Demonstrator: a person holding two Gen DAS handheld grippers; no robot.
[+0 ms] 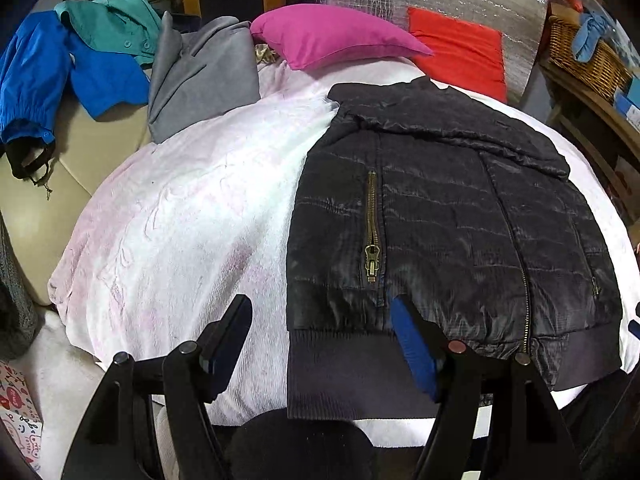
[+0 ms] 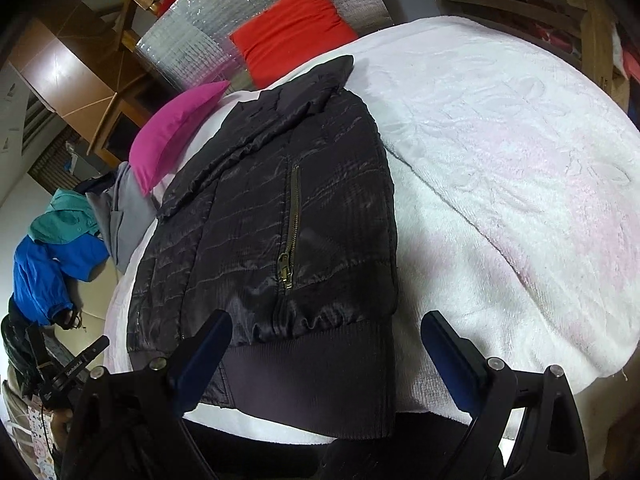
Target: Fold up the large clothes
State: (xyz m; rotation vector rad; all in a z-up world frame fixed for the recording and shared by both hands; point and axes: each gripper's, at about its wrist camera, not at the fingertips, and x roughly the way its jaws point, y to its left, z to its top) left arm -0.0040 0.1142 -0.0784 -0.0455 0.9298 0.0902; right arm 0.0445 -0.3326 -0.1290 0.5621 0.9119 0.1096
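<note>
here, the black quilted jacket [image 1: 440, 216] is lying flat on the bed's white blanket [image 1: 192, 208], sleeves folded in across the chest, collar toward the pillows and ribbed hem [image 1: 360, 372] toward the person. its long axis is running away from both claws, hem near, collar far.

left claw [image 1: 320, 344] is hanging with jaws standing apart, gripping nothing; its right finger is sitting over the hem's left part, its left finger over bare blanket, so the jacket's left edge is falling between them. right claw [image 2: 326, 356] is likewise spread wide and empty, straddling the hem's right corner, one finger over the jacket, the other over blanket. whether either is touching cloth is not clear.

judging by this, each claw is equally near its own hem corner; the coming move is probably turning on pinching both corners and carrying the hem up toward the collar.

containers: a wicker basket [image 1: 584, 56] is standing far right on a shelf, a blue cloth [image 1: 592, 36] draping over its rim; contents otherwise hidden. blue, teal and grey garments [image 1: 120, 60] are waiting on the sofa at left.
</note>
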